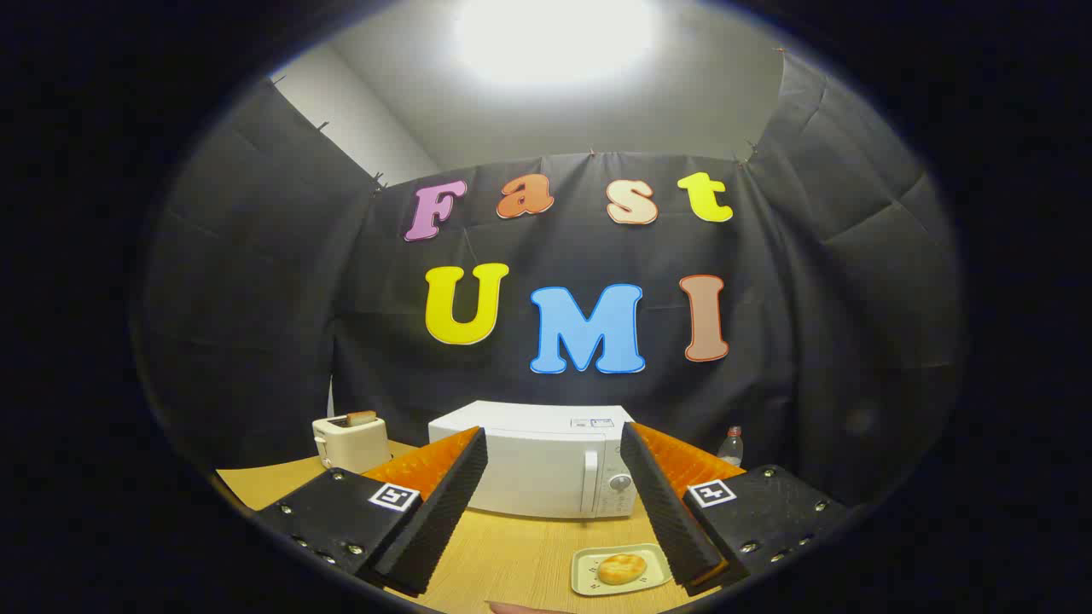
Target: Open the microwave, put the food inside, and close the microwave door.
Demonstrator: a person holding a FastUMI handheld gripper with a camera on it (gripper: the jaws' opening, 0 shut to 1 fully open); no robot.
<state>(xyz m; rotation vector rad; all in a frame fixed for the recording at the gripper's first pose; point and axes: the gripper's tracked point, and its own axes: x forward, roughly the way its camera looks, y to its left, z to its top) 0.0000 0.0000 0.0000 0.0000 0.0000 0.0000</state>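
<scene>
Microwave [546, 460]: set on the wooden table [512, 554], beyond the fingers and framed between them; its door is seen shut, so the first step is judged not yet done.
Door handle [589, 482]: an upright bar just left of the microwave's control panel; judged stiff and smooth, best hooked or pinched along its length, with a firm pull expected.
Food [622, 568]: a round, golden bun on a small plate [589, 580], in front of the microwave's right end, beside the right finger; judged light, soft and easily squashed, so the plate's rim is thought the safer hold.
Gripper [554, 503]: fingers are spread wide, with nothing held.
Table: smooth wood, so the plate may slide.
Room: a toaster [350, 439] is seen left of the microwave, a bottle [730, 445] to its right, dark cloth behind.
</scene>
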